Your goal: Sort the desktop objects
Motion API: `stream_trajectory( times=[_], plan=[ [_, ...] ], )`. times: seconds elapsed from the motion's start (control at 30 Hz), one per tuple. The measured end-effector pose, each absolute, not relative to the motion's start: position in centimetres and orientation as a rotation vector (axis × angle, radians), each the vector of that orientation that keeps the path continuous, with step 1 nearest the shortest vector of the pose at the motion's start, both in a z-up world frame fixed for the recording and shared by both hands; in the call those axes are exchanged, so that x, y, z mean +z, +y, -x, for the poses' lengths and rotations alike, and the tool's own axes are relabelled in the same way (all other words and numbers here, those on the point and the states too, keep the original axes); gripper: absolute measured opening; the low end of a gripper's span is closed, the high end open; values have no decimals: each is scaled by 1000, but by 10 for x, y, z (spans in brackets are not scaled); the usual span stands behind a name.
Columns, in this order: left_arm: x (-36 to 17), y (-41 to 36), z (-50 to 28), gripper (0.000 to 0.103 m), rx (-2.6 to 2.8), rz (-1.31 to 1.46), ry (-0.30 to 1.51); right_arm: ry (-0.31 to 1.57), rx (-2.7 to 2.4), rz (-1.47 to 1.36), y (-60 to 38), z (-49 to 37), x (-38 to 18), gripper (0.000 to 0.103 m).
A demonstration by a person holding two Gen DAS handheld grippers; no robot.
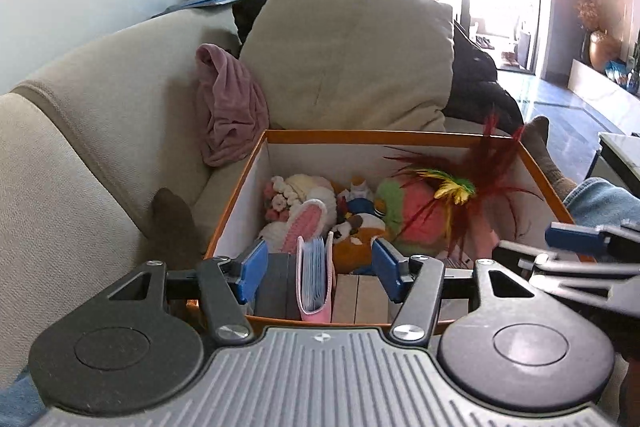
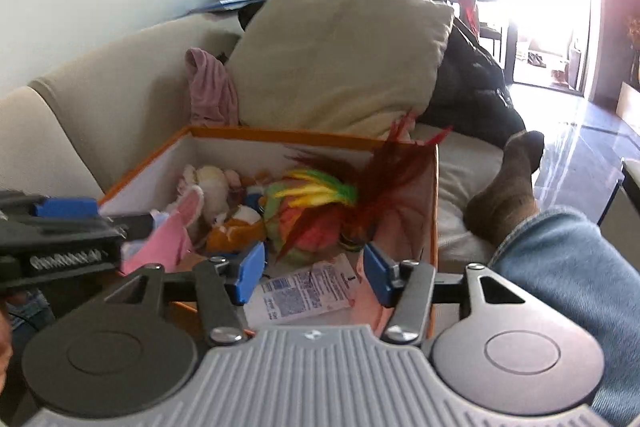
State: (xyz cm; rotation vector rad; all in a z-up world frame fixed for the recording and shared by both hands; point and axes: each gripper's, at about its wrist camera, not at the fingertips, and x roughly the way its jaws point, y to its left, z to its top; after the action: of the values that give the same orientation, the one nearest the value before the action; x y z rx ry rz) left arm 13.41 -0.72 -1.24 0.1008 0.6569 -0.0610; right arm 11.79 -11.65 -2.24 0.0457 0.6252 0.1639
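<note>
Left wrist view: the left gripper (image 1: pixel 320 269) is hovering at the near rim of an orange-edged box (image 1: pixel 360 135) w/ white inner walls, which is sitting on a beige sofa (image 1: pixel 80 131); its blue fingers (image 1: pixel 252 271) are standing wide apart, gripping nothing. Between them, inside the box, a pink card holder (image 1: pixel 316 281) is standing upright, w/ a dark block (image 1: pixel 274 285) just to its left and a tan wooden block (image 1: pixel 360 295) to its right. Further in, a crocheted white-and-pink bunny (image 1: pixel 304 215) is lying beside a small orange plush (image 1: pixel 356 247) and a round pink-and-green plush (image 1: pixel 416 215); a feather toy (image 1: pixel 472 187) w/ dark red, yellow and green plumes is lying over the round plush and rising past the far rim. A mauve cloth (image 1: pixel 228 107) is slumping against a beige cushion (image 1: pixel 348 51) behind the box; the right gripper (image 1: pixel 576 247) is showing at the right edge, fingers partly out of frame.

Right wrist view: the right gripper (image 2: pixel 314 273) is hovering over the near right part of the box (image 2: pixel 280 135), blue fingers (image 2: pixel 378 275) wide apart and empty; below them a printed white-and-blue packet (image 2: pixel 304 291) is lying flat in the box. The feather toy (image 2: pixel 352 195) is lying across the round plush (image 2: pixel 304 231); the left gripper (image 2: pixel 60 231) is sitting at the left edge, blurred; a leg in jeans w/ a grey sock (image 2: pixel 508 191) is resting on the sofa, right of the box.
</note>
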Motion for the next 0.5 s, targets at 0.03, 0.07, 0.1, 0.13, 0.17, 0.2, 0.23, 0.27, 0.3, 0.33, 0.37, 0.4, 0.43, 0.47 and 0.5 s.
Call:
stream_trajectory(
  times=[0.03,0.07,0.1,0.13,0.17,0.2,0.23,0.27,0.3,0.33,0.37,0.4,0.43,0.47,0.5],
  plan=[
    [-15,-7,-135,68,-57,-98,655,643,164,-35,-115,-121,-27,59],
    [-18,-8,-136,68,-54,-100,657,658,160,-27,-113,-122,-30,59],
    [-21,-8,-136,68,-49,-103,659,672,158,-22,-112,-123,-34,59],
    [-23,-10,-137,68,-43,-107,661,678,157,-28,-111,-123,-35,60],
    [-26,-11,-138,67,-37,-113,664,677,158,-40,-111,-123,-35,61],
    [-28,-11,-138,67,-34,-116,667,680,167,-43,-111,-123,-35,63],
    [-30,-12,-138,67,-36,-117,671,681,176,-44,-111,-123,-35,68],
    [-32,-12,-138,67,-39,-119,676,679,178,-41,-110,-123,-36,70],
    [-33,-13,-139,67,-41,-123,682,668,176,-39,-110,-122,-37,70],
    [-35,-14,-139,67,-43,-126,690,661,174,-35,-110,-121,-37,72],
    [-37,-15,-140,67,-43,-127,699,657,173,-33,-110,-121,-38,73],
    [-39,-15,-140,68,-45,-128,709,655,174,-39,-111,-121,-38,74],
    [-40,-15,-140,69,-46,-129,707,658,175,-48,-112,-122,-39,74],
    [-41,-15,-139,74,-43,-133,700,657,175,-55,-113,-121,-40,75],
    [-42,-15,-139,78,-37,-137,697,651,174,-54,-113,-121,-40,75]
  ],
)
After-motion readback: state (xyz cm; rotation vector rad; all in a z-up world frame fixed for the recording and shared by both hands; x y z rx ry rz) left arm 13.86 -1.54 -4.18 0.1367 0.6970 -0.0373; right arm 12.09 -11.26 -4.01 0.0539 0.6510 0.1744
